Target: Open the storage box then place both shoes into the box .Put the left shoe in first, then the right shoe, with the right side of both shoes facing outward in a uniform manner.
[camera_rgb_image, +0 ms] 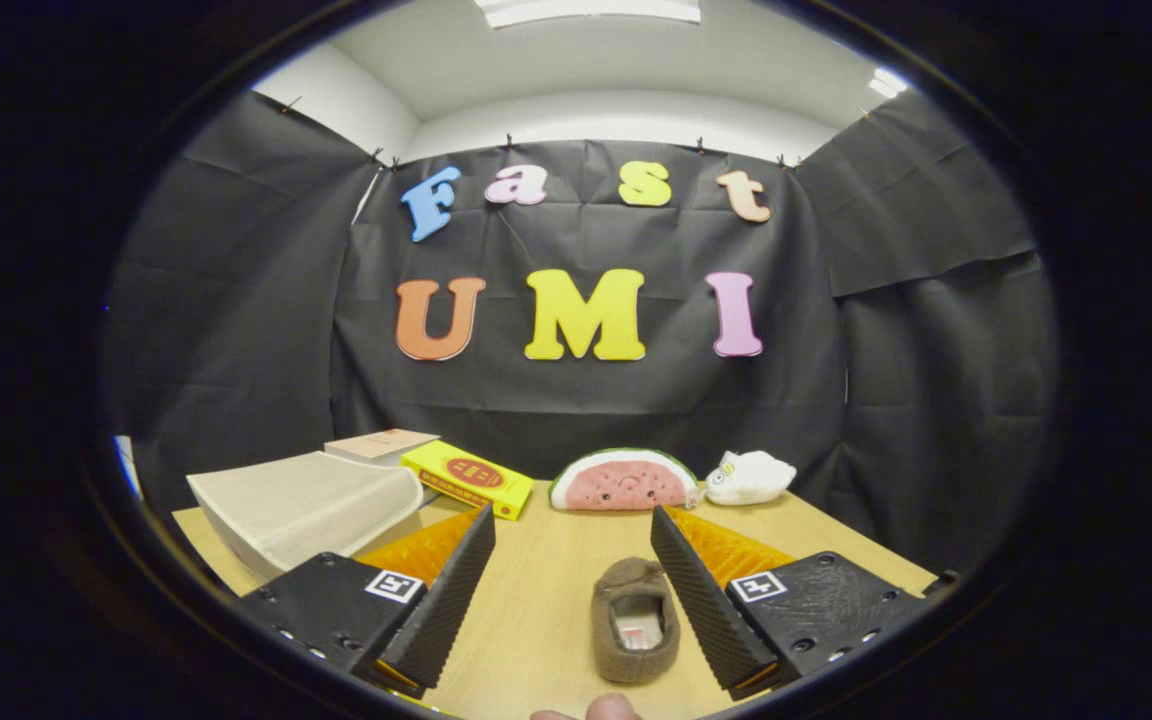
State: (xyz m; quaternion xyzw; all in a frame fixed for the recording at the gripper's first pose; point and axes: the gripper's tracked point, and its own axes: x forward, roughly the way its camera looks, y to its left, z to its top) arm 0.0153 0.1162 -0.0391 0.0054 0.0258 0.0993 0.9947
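A single brown fuzzy slipper (635, 620) is seen lying flat on the light wooden tabletop, its sole down and its opening turned upward, with a pale insole visible inside. It is placed lengthwise, the rounded toe pointed away toward the back of the table and the heel end nearer. A pale, fabric-sided storage box (308, 508) is seen well apart from it at the table's left, its broad face tilted.

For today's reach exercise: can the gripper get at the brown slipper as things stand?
Probably yes. The gripper is open, and the brown slipper lies on the table between its fingers, nearer one finger, with nothing in the way.
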